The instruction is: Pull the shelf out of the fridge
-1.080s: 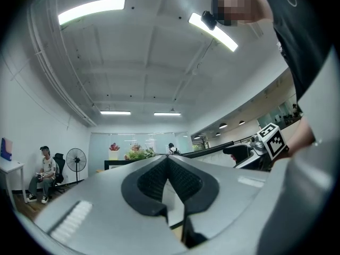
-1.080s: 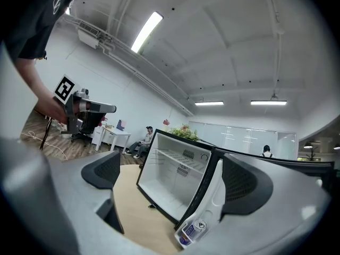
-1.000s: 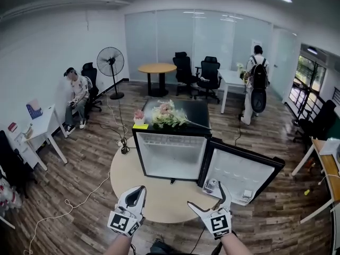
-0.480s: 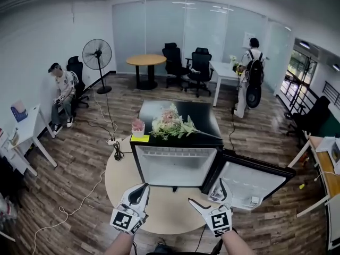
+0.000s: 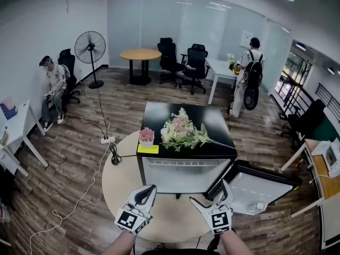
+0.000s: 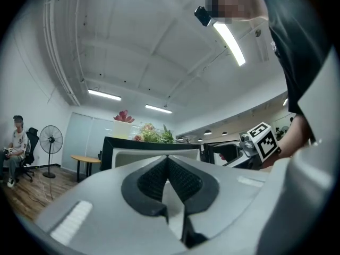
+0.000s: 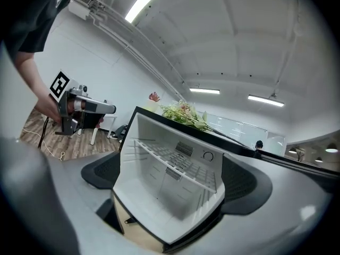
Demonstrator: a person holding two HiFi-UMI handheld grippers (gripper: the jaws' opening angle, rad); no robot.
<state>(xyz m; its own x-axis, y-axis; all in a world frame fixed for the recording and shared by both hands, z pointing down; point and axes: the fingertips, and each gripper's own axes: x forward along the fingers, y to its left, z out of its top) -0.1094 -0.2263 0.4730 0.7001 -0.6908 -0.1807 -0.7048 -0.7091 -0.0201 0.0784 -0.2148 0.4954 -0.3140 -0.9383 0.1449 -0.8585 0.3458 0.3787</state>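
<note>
**Layout.** The fridge (image 5: 183,174) is standing on the round table (image 5: 119,179), with its door (image 5: 260,187) hanging open to the right. A bouquet (image 5: 183,132) is lying on the fridge top, with a small potted plant (image 5: 146,135) standing to its left. The wire shelf (image 7: 175,161) is sitting inside the fridge, in the upper part. The left gripper (image 5: 143,193) and right gripper (image 5: 212,195) are hovering side by side before the fridge.

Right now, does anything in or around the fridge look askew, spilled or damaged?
Nothing looks damaged or spilled. The one oddity is a bouquet that lies on its side on top of the fridge, with its stem pointing toward the side of the open door. The wire shelf looks seated in its place inside.
</note>
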